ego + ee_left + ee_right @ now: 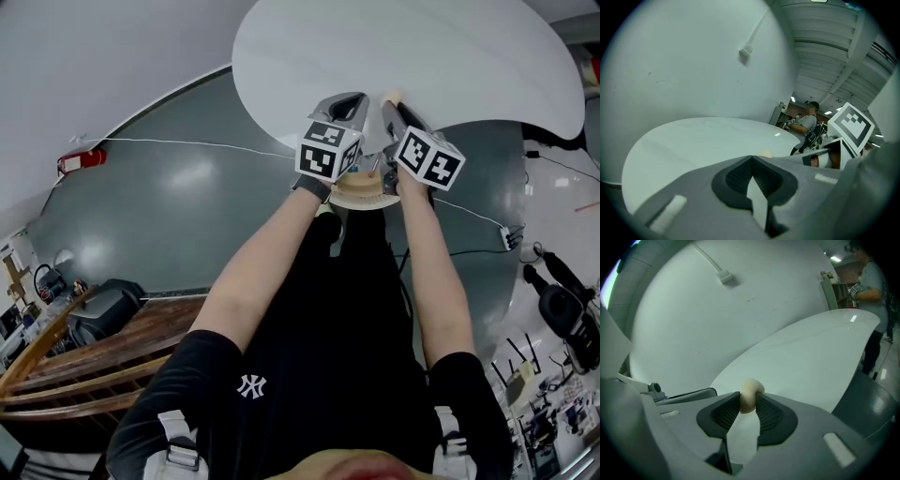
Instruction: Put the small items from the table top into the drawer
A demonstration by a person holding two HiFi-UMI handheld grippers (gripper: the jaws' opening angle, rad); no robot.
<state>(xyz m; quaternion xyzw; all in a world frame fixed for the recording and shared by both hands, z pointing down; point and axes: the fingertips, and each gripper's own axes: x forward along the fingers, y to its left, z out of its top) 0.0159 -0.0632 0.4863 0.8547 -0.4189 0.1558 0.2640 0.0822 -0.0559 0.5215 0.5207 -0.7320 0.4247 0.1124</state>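
The round white table (450, 56) lies ahead of me, its top bare in every view. My right gripper (390, 101) hovers over the table's near edge, shut on a small cream rounded item (749, 395) that pokes out past the fingertips. My left gripper (358, 97) is right beside it at the same edge, shut with nothing between its pads (740, 176). A light wooden drawer (364, 195) shows below the table edge, between and under the two gripper bodies. Its inside is hidden.
Grey floor surrounds the table, with a white cable and a red power strip (80, 160) to the left. Wooden rails (84, 361) stand at the lower left. A person (808, 124) stands far beyond the table. Cables and gear (562, 309) lie at the right.
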